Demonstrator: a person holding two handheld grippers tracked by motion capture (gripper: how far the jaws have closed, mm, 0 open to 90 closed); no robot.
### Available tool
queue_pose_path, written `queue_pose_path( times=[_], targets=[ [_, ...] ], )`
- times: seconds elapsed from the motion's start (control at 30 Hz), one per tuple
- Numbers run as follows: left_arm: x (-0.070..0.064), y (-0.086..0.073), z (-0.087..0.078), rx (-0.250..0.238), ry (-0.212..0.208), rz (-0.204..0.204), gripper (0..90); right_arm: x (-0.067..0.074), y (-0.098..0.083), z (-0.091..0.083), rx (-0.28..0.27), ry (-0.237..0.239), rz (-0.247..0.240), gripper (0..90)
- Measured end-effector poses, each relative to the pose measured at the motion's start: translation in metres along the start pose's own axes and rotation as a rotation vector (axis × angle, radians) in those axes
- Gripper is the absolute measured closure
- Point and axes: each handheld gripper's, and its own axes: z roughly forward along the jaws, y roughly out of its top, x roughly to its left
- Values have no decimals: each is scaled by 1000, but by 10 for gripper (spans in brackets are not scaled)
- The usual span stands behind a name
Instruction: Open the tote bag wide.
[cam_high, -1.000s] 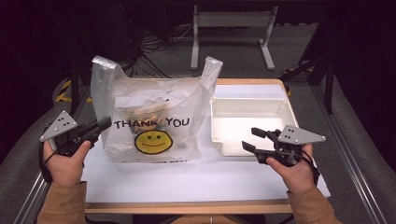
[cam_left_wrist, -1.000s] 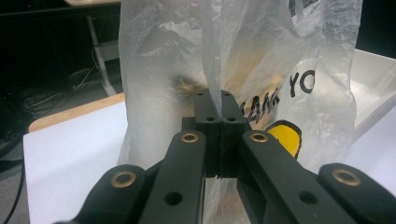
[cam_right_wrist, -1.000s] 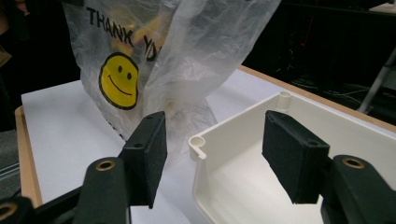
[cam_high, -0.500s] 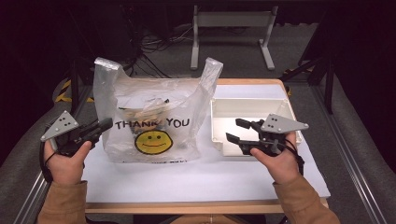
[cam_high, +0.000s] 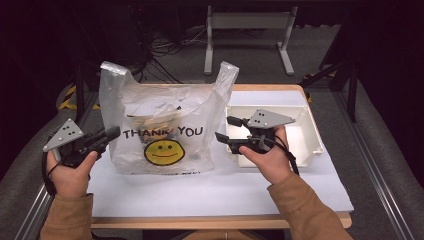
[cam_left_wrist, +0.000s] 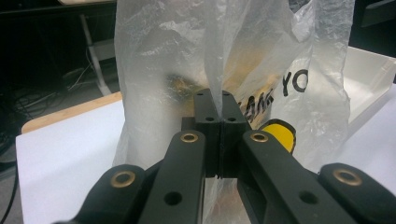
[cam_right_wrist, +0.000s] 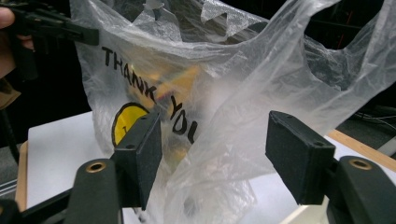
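Note:
A clear plastic bag (cam_high: 165, 130) printed THANK YOU with a yellow smiley stands upright on the white table top, handles up. Blurred yellow-brown contents show through it. My left gripper (cam_high: 112, 134) is shut on a fold of the bag's left side; in the left gripper view the jaws (cam_left_wrist: 215, 100) pinch the film of the bag (cam_left_wrist: 280, 56). My right gripper (cam_high: 224, 128) hovers at the bag's right side, open, and its jaws have just been opening. In the right gripper view the bag (cam_right_wrist: 224, 84) bulges ahead of the gripper (cam_right_wrist: 212, 154), and the pads do not press on it.
A white rectangular tray (cam_high: 312, 135) sits right of the bag, under my right hand, its rim (cam_left_wrist: 369, 74) visible past the bag. The table's wooden edge (cam_high: 220, 221) runs along the front. Dark floor, cables and a metal stand (cam_high: 247, 20) lie beyond the table.
My right hand has moved left from over the tray's near right side up to the bag's right side, and its jaws stand a little wider. The left hand and the bag have not moved.

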Motion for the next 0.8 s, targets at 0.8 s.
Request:
queue_pose_path(
  times=[0.8],
  targets=[
    [-1,-2,1,8,-13,12,894,-4,4,42,27,-82,-18,710]
  ],
)
